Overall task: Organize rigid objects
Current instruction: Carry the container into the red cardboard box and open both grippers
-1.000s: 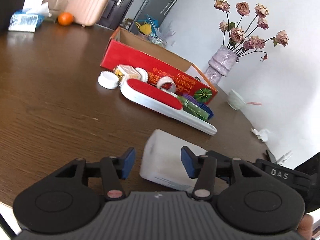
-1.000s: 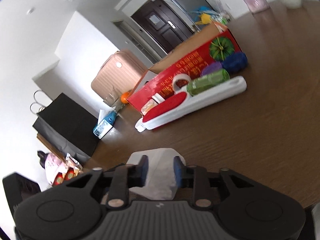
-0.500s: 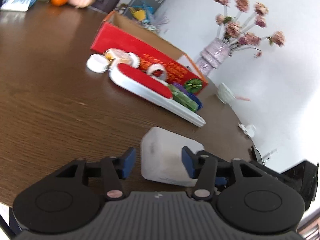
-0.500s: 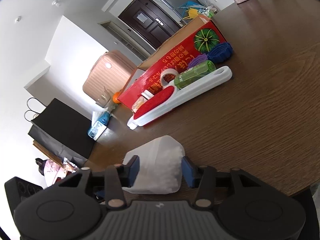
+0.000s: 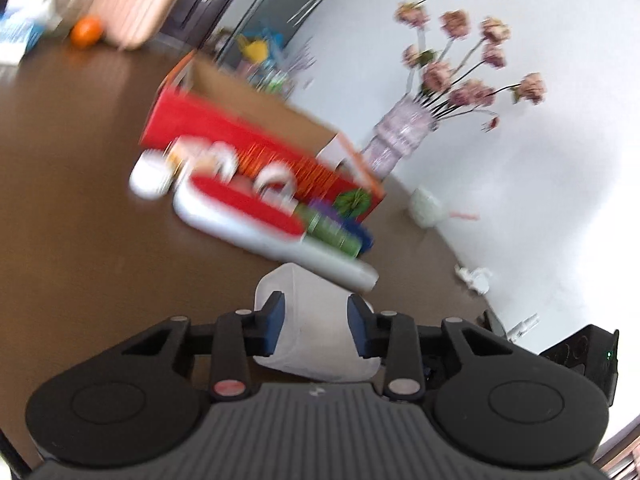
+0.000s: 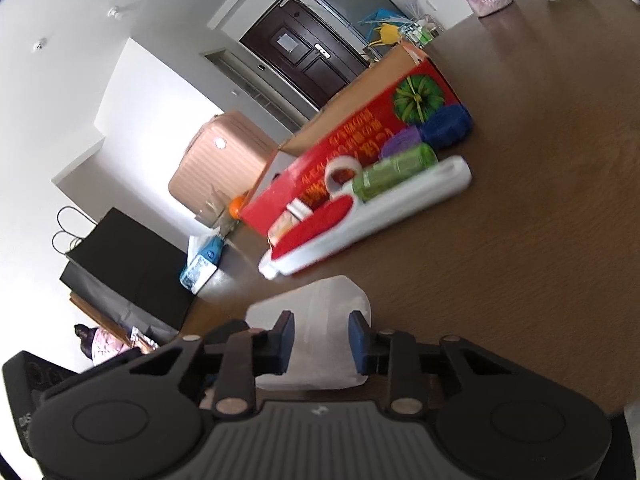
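A translucent white plastic container (image 5: pixel 312 300) lies at the near edge of the brown table (image 5: pixel 80 200). My left gripper (image 5: pixel 316 324) has its blue pads on the container's two sides, and its jaws are closing. From the opposite side my right gripper (image 6: pixel 322 340) pinches the same container (image 6: pixel 320 304), its jaws also closing. Beyond it lie a white and red brush (image 5: pixel 256 216), a green bottle (image 5: pixel 332 232), a tape roll (image 5: pixel 276 184) and small lids, all lined up against a red cardboard box (image 5: pixel 248 136). The left wrist view is blurred.
A purple vase of dried roses (image 5: pixel 400 136) and a white bowl (image 5: pixel 426 208) stand behind the box. An orange (image 5: pixel 86 32), a tissue pack (image 6: pixel 202 260) and a pink suitcase (image 6: pixel 220 160) are at the far side. Crumpled paper (image 5: pixel 474 276) lies near the table's edge.
Both grippers widened their jaws around the container half a second ago and have now closed in on it. The left view has swung and risen, and the container now overlaps the brush's handle end.
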`<action>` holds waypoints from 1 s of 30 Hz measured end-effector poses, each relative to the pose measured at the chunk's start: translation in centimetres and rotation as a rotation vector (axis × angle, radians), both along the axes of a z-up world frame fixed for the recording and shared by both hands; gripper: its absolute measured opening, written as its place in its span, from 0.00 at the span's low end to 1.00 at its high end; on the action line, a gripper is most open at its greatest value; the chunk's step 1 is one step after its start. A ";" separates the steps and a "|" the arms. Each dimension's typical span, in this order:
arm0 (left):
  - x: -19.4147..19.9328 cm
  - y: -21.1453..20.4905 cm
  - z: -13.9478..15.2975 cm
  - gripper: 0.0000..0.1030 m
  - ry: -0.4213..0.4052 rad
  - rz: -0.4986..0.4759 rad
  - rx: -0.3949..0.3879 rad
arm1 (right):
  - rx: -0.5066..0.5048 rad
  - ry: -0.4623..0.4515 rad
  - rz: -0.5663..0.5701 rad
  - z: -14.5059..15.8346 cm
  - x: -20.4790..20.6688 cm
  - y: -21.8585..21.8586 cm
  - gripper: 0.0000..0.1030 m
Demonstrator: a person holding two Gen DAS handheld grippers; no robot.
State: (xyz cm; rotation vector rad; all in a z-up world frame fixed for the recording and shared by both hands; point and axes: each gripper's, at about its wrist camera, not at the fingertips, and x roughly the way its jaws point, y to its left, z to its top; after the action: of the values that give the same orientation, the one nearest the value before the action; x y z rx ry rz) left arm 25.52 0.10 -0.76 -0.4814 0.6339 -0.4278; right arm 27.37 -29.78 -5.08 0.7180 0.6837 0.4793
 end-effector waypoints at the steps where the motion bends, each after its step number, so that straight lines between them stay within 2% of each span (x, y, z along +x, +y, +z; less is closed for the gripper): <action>1: 0.6 -0.2 0.8 0.29 -0.019 0.004 0.011 | 0.004 -0.018 0.004 0.8 0.7 -0.2 0.27; 4: 3.6 -0.8 3.5 0.28 -0.074 -0.013 0.037 | -0.009 -0.079 0.003 3.2 3.3 -0.6 0.27; 7: 8.4 -1.4 5.9 0.26 -0.111 -0.010 0.048 | -0.024 -0.144 -0.014 6.2 7.8 -1.1 0.22; 10: 14.4 -1.6 7.8 0.26 -0.114 0.002 0.044 | -0.085 -0.193 -0.006 9.0 13.1 -0.7 0.22; 13: 20.7 -1.3 8.5 0.26 -0.087 0.005 0.037 | -0.119 -0.191 -0.002 10.3 18.8 -0.2 0.22; 15: 25.4 -0.9 7.8 0.26 -0.020 0.019 0.009 | -0.133 -0.151 0.004 10.1 23.6 0.1 0.22; 18: 31.4 -1.0 5.6 0.26 0.054 0.041 0.040 | -0.118 -0.058 0.013 8.5 30.1 0.4 0.21; 22: 37.4 -1.2 1.7 0.26 0.180 0.074 0.085 | -0.176 0.044 0.020 5.6 36.9 2.0 0.21; 24: 39.4 -1.1 0.4 0.26 0.255 0.077 0.072 | -0.213 0.081 0.017 4.4 39.3 2.9 0.22; 26: 40.0 -0.5 0.3 0.29 0.263 0.088 0.027 | -0.231 0.111 0.006 3.6 40.4 3.4 0.25; 28: 39.8 -0.8 0.4 0.31 0.252 0.111 0.080 | -0.205 0.104 0.023 3.4 40.6 3.6 0.29; 30: 39.8 -1.2 0.4 0.32 0.249 0.081 0.110 | -0.254 0.084 0.017 3.5 40.4 4.4 0.43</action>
State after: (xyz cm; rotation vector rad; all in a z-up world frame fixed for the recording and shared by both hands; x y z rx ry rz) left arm 65.30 -1.08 -0.37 -0.4569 0.8707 -0.2560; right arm 67.79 -25.42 -1.56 0.4955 0.8141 0.3713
